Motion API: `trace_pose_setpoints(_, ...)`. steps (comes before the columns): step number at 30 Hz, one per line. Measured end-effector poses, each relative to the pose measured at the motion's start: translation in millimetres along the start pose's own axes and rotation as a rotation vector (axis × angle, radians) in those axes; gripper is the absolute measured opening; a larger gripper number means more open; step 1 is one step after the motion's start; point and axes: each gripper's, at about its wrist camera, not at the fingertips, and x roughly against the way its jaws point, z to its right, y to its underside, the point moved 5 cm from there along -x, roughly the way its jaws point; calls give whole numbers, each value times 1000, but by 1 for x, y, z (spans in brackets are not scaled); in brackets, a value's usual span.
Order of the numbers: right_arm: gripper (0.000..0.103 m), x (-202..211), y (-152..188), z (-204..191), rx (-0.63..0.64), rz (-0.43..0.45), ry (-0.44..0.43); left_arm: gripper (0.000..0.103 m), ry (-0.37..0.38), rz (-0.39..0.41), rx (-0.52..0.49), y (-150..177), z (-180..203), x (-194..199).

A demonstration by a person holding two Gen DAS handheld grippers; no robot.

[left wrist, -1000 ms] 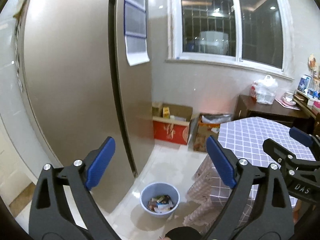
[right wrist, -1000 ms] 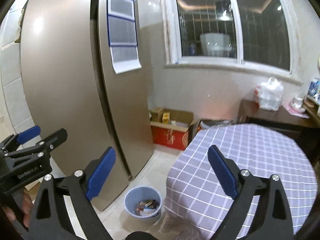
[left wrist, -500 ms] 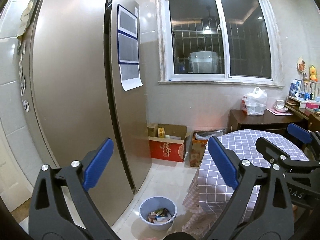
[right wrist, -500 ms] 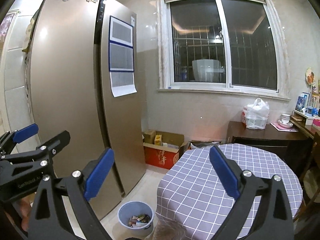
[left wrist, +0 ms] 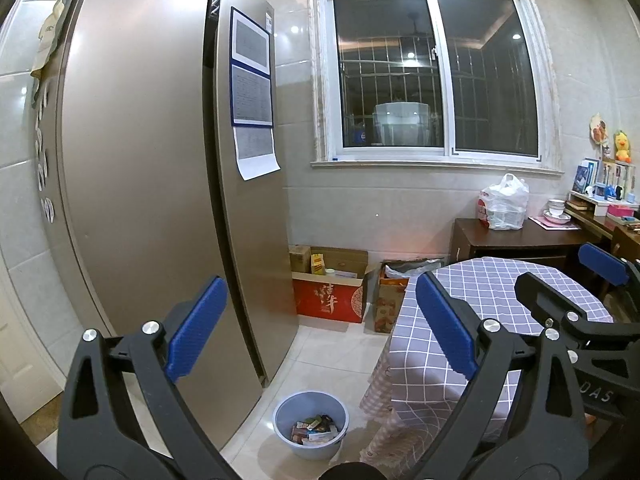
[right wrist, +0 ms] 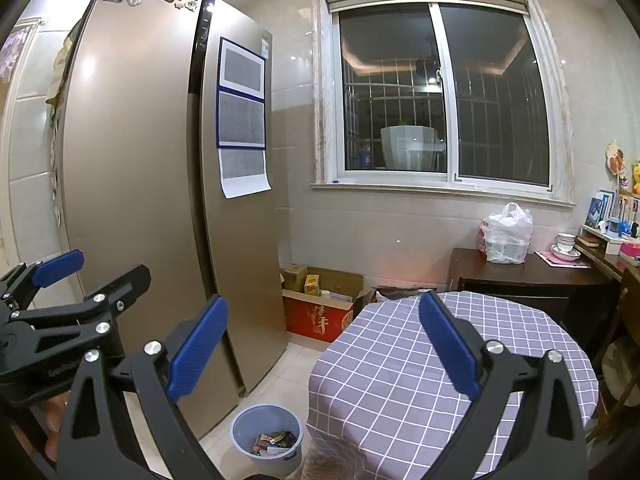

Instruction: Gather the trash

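Both grippers held up empty over the kitchen, trash already in the bin on the floor.

Left wrist view: left gripper [left wrist: 320,328] fingers spread wide, nothing between them; blue bin [left wrist: 310,425] on the floor tiles between the fridge [left wrist: 140,200] and the round table [left wrist: 480,320] with the checked cloth, wrappers [left wrist: 316,434] lying inside it; right gripper [left wrist: 576,292] pokes in at the right edge over the table, fingers apart. Red cardboard box [left wrist: 330,298] against the wall under the window.
Right wrist view: right gripper [right wrist: 322,344] fingers spread, empty; bin [right wrist: 267,434] low centre just beside the table [right wrist: 440,360] edge, wrappers [right wrist: 276,442] in it; left gripper [right wrist: 72,276] at left edge, fingers apart. White plastic bag [right wrist: 506,236] on the dark sideboard.
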Motion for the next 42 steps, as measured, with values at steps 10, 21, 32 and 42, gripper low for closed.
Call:
trace_pose_setpoints(10,95,-3,-1,0,3,-13,2,94,4,-5,-1,1,2,-4)
trace_pose_setpoints(21,95,-5,-1,2,1,-17,1,94,6,-5,-3,3,7,-3)
trace_pose_setpoints(32,95,-6,1,3,-1,-20,4,94,13,-3,-5,5,10,-4)
trace_pose_setpoints(42,95,-6,4,6,-3,-25,6,94,15,-6,-5,7,11,-5)
